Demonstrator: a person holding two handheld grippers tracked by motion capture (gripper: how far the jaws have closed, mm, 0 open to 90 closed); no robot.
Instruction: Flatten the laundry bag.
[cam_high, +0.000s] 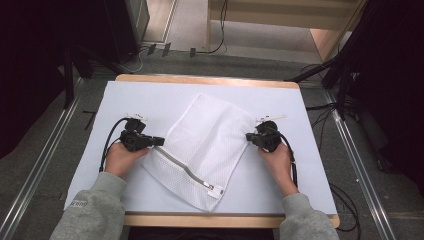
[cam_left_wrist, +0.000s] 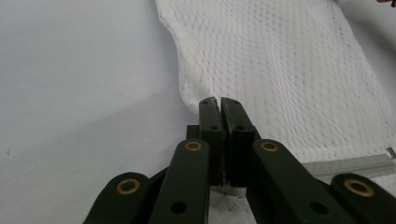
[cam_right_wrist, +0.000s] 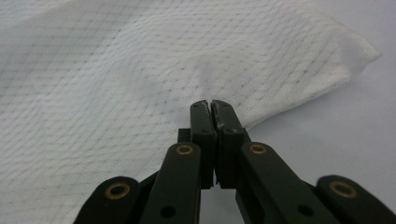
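A white mesh laundry bag (cam_high: 205, 145) lies flat and slanted on the white table cover, its grey zipper (cam_high: 182, 167) running along the near-left end. My left gripper (cam_high: 161, 141) is at the bag's left edge. In the left gripper view its jaws (cam_left_wrist: 219, 100) are shut on that edge of the mesh bag (cam_left_wrist: 280, 60), and a bit of netting shows below them. My right gripper (cam_high: 248, 136) is at the bag's right edge. In the right gripper view it (cam_right_wrist: 209, 103) is shut on the puckered rim of the bag (cam_right_wrist: 140, 70).
The white cover (cam_high: 150, 100) lies over a wooden table whose edge (cam_high: 210, 80) shows at the far side. A small zipper tag (cam_high: 216, 190) sits at the bag's near corner. Cables and dark stands lie on the floor around the table.
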